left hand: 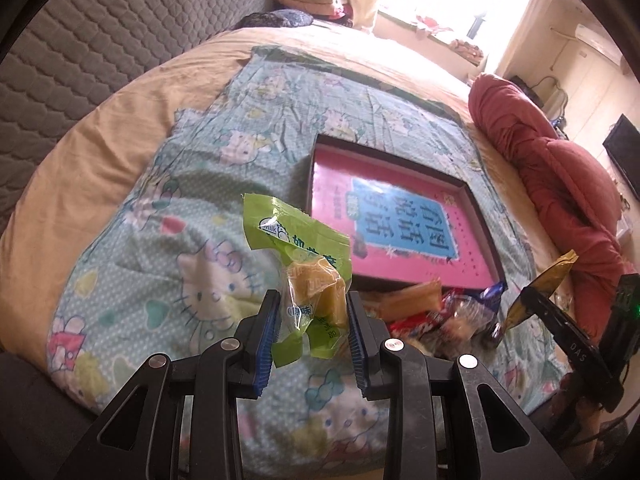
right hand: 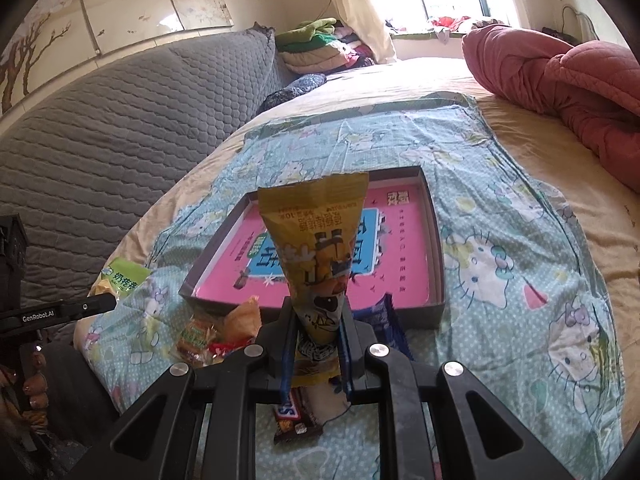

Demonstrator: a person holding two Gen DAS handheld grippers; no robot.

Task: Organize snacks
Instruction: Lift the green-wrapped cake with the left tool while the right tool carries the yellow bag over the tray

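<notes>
My left gripper (left hand: 312, 312) is shut on a green and clear snack packet (left hand: 304, 264) and holds it above the cartoon cloth. My right gripper (right hand: 316, 336) is shut on a yellow snack bag (right hand: 316, 240) held upright in front of the pink shallow box (right hand: 436, 240). The same pink box (left hand: 320, 184) lies open on the cloth in the left wrist view. A pile of loose snacks (left hand: 432, 316) lies just in front of the box. The yellow bag (left hand: 548, 280) and right gripper also show at the right of the left wrist view.
A Snickers bar (right hand: 292, 420) and a blue wrapper (right hand: 388, 320) lie under my right gripper, with orange and red snacks (right hand: 224, 332) to its left. A red quilt (right hand: 560, 76) is bunched at the right. A grey padded headboard (right hand: 120, 120) runs along the left.
</notes>
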